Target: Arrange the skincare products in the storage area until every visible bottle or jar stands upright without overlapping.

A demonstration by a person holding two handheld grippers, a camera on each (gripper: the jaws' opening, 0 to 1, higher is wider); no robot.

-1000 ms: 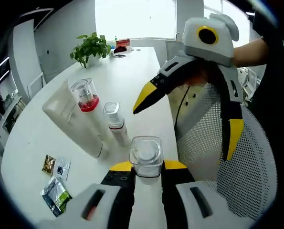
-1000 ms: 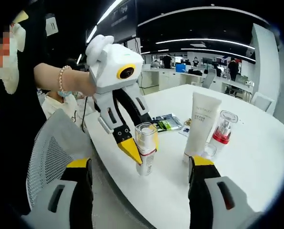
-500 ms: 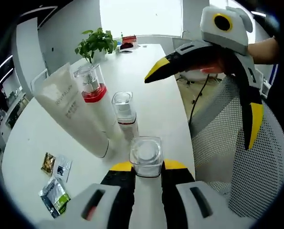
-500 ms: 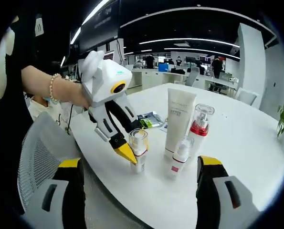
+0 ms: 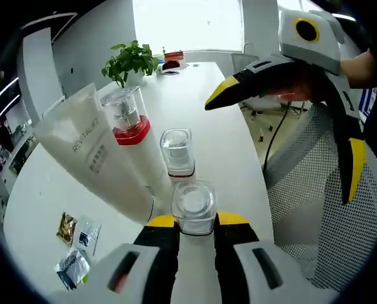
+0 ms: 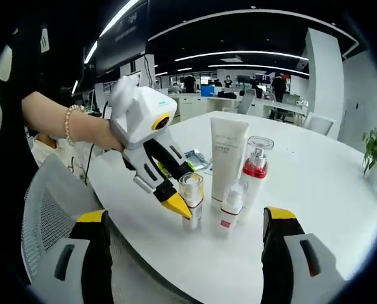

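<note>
My left gripper [image 5: 193,221] is shut on a small clear-capped bottle [image 5: 193,204], held upright near the table's near edge. Just beyond it stand a similar small bottle with a red band [image 5: 177,153], a red-collared pump bottle [image 5: 130,121] and a white tube [image 5: 90,158], close together. From the right gripper view the held bottle [image 6: 192,187] sits in the left gripper [image 6: 185,202] beside the small bottle [image 6: 229,206], tube [image 6: 227,158] and pump bottle [image 6: 255,166]. My right gripper [image 6: 185,215] is open wide, nothing between its fingers; it hovers at upper right [image 5: 288,136].
Several sachets [image 5: 74,266] lie on the round white table [image 5: 201,95] to the left, also seen behind the tube [image 6: 194,158]. A potted plant [image 5: 131,60] stands at the far end. A mesh chair [image 5: 315,215] sits by the table edge. A person's arm [image 6: 61,114] holds the left gripper.
The left gripper has carried its bottle toward the standing group, which now looks larger and nearer. The right gripper has stayed open and shifted slightly.
</note>
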